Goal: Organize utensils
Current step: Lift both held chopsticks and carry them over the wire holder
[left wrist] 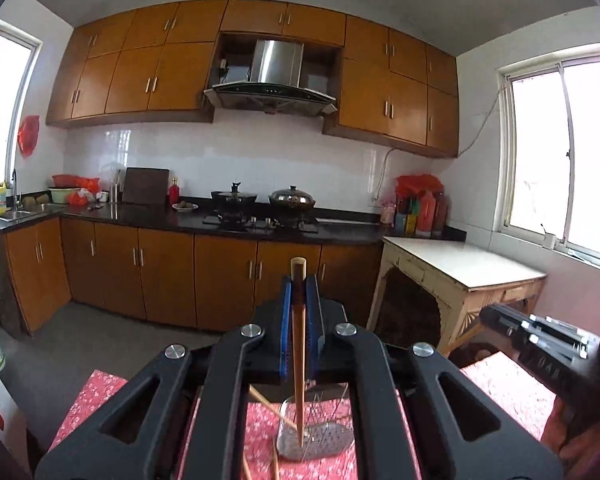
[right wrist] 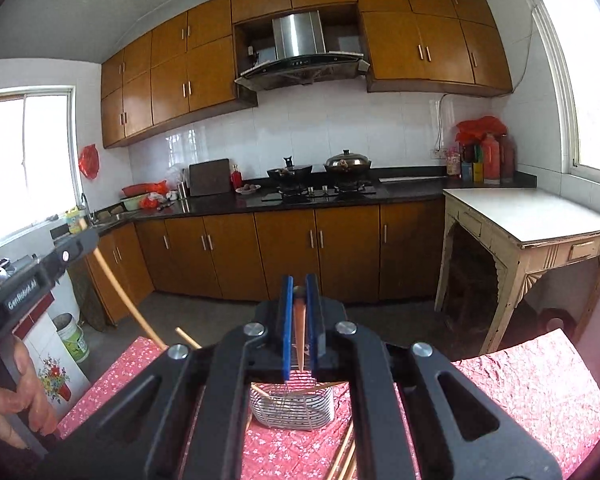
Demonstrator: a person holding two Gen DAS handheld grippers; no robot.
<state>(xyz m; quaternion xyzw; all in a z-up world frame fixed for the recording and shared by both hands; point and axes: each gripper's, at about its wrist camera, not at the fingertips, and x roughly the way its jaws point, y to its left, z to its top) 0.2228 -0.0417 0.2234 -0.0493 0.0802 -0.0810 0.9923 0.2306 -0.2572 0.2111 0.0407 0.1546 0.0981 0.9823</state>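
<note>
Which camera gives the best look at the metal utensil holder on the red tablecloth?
The right wrist view: the metal utensil holder shows its slatted wall and rim below the claw. The left wrist view looks down on it, partly hidden by the held chopstick.

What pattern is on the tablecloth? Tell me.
The tablecloth is red-pink with a small white floral print, clearest in the right wrist view.

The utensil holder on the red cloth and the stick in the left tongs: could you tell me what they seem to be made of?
The utensil holder looks like bare shiny metal: thin silvery wires in the right wrist view, and a perforated base in the left wrist view. The stick, clamped in the shut left tongs, looks like wood or bamboo: matte, warm brown, with a pale cut end; which of the two is unclear.
</note>
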